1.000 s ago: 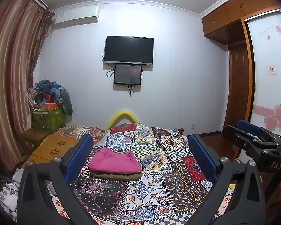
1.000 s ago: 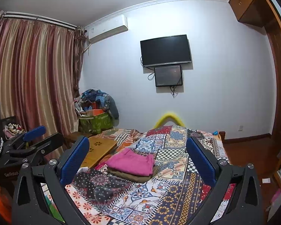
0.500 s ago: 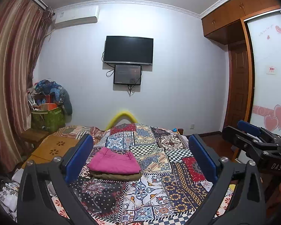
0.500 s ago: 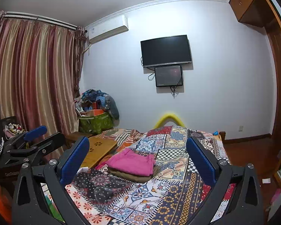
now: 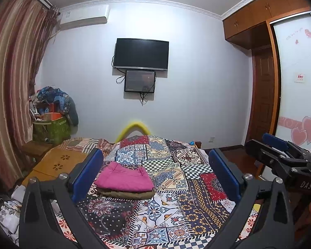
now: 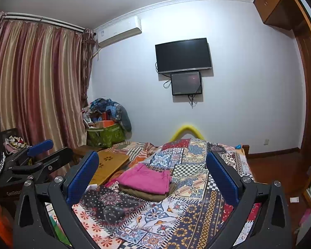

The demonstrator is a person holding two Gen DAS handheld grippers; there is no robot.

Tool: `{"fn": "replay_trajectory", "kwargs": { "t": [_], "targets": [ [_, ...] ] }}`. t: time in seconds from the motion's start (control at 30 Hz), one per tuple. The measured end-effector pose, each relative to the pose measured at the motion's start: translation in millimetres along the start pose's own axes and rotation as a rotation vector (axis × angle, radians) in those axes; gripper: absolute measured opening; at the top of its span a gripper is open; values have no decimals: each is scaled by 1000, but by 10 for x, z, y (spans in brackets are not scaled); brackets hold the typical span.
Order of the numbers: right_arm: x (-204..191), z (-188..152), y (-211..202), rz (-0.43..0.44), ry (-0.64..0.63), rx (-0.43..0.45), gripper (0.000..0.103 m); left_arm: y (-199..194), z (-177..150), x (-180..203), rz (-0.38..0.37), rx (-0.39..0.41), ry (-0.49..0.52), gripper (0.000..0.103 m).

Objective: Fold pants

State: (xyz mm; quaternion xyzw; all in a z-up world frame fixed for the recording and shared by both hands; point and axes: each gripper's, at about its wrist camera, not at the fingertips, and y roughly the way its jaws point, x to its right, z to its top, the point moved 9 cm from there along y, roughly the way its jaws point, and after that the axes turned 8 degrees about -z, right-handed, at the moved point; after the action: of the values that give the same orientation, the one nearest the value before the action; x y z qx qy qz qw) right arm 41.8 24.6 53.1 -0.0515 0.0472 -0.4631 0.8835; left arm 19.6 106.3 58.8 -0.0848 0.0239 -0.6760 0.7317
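Observation:
Folded pink pants (image 5: 124, 178) lie on top of folded olive pants (image 5: 126, 194) on the patchwork bedspread (image 5: 176, 186), left of the bed's middle. The stack also shows in the right wrist view, pink pants (image 6: 145, 178) over olive pants (image 6: 147, 194). My left gripper (image 5: 155, 172) is open and empty, held above the bed's near end. My right gripper (image 6: 152, 175) is open and empty too, held level with it. Each gripper appears at the edge of the other's view: the right one (image 5: 280, 155) and the left one (image 6: 37, 155).
A wooden board (image 5: 56, 164) lies on the bed's left side. A green basket piled with clothes (image 5: 49, 128) stands by the striped curtain (image 5: 8, 83). A TV (image 5: 141, 55) hangs on the far wall. A wardrobe and door (image 5: 265, 103) are on the right.

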Motion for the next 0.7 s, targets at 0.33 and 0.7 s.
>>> {"fn": "replay_trajectory", "kwargs": {
  "t": [0.33, 0.7],
  "targets": [
    [14, -18, 8, 0, 2, 1, 103, 11, -19, -7, -12, -5, -5, 103],
    [25, -29, 23, -5, -1, -1, 103, 11, -38, 1, -16, -7, -3, 103]
  ]
}}
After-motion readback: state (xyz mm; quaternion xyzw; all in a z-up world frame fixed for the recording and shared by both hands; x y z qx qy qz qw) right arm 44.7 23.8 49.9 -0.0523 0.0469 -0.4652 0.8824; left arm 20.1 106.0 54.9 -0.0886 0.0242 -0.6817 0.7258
